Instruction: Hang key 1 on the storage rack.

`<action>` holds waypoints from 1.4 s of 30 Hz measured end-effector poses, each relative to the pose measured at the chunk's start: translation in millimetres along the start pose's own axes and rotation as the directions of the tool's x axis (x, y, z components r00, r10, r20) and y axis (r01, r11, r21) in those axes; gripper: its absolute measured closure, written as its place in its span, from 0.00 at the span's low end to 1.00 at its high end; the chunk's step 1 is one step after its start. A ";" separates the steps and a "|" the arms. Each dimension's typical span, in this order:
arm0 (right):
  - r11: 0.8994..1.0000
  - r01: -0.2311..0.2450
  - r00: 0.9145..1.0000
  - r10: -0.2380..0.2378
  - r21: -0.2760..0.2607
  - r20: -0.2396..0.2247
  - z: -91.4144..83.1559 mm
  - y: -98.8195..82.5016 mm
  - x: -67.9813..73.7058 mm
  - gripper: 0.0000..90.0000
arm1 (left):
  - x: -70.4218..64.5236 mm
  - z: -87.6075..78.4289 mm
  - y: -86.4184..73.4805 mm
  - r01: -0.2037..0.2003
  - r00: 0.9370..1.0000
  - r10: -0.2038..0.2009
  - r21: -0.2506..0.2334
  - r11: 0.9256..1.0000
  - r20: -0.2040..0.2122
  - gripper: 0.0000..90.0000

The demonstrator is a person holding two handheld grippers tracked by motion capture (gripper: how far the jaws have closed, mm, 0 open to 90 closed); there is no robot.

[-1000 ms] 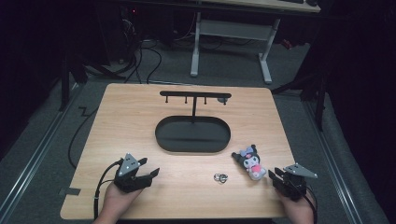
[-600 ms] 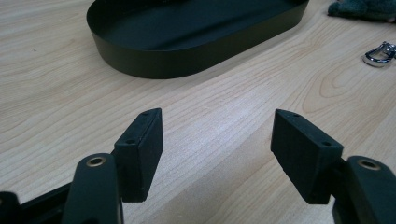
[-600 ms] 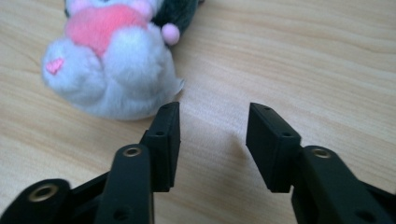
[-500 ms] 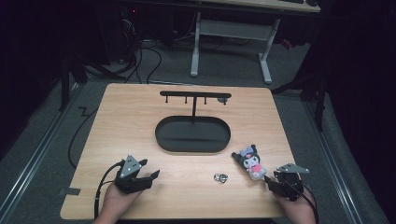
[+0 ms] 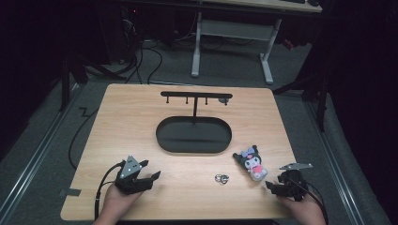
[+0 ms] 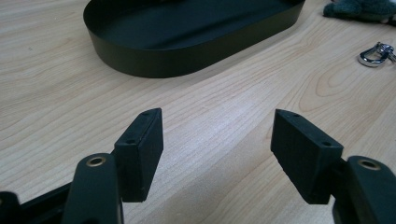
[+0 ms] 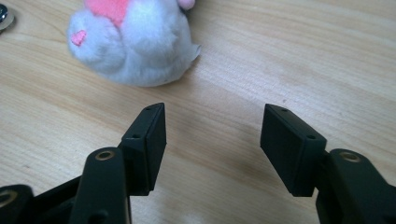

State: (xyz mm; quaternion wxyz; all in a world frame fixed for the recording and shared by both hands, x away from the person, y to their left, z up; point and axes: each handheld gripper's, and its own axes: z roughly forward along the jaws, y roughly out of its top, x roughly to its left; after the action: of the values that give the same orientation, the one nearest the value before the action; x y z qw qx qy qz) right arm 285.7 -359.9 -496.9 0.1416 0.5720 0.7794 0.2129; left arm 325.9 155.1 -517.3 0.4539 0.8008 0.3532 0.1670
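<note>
Fluffy white plush toy point(image 7: 133, 44), right gripper point(image 7: 212, 128) black blocky jaws just spreading, grained wooden table point(image 7: 303, 60)

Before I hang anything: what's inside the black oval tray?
The black oval tray holds just the hanger stand's post, rising from its back part. Its floor looks bare; the near wall hides a strip of it.

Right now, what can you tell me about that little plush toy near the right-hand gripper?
The plush toy is a small soft character doll with a dark hood and pointed ears, a white fluffy face and body, and pink patches. It looks like fuzzy fabric. It lies on the wooden table, near the front right, just beyond the black oval tray and right of a small metal clasp. The right gripper sits close beside it, its jaws just opened, with nothing between them and not touching the toy.
</note>
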 end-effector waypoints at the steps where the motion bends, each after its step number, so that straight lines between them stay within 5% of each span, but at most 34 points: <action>1: 1.000 -0.001 1.000 0.001 0.025 -0.002 0.3 2.7 0.8 0.44 | -0.5 0.5 -0.1 -0.002 1.000 0.002 0.002 1.000 0.002 0.39; 8: 0.990 0.047 0.999 -0.047 0.133 -0.006 1.0 13.7 7.2 0.41 | -1.2 1.0 -0.5 -0.006 1.000 0.006 0.005 1.000 0.007 0.39; 16: 0.979 0.069 0.998 -0.068 0.192 -0.015 -0.1 23.3 12.4 0.40 | -1.1 1.1 -0.6 -0.009 1.000 0.009 0.007 1.000 0.013 0.39; 25: 0.956 0.094 0.996 -0.091 0.278 -0.024 2.4 34.9 15.5 0.35 | -0.9 0.2 -0.5 -0.013 1.000 0.013 0.008 1.000 0.017 0.39; 35: 0.953 0.093 0.996 -0.086 0.287 -0.035 6.1 40.4 20.4 0.28 | -1.6 0.2 -0.6 -0.017 1.000 0.017 0.009 1.000 0.020 0.39; 42: 0.956 0.105 0.994 -0.097 0.274 -0.042 5.1 62.7 30.4 0.20 | -2.1 0.4 -0.8 -0.018 1.000 0.018 0.013 1.000 0.026 0.39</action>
State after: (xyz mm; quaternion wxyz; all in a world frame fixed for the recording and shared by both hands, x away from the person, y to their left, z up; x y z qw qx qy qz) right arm 330.9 -314.1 -469.6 0.0600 0.5425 0.8316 0.1027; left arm 324.3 153.6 -518.1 0.4517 0.8090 0.3413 0.1585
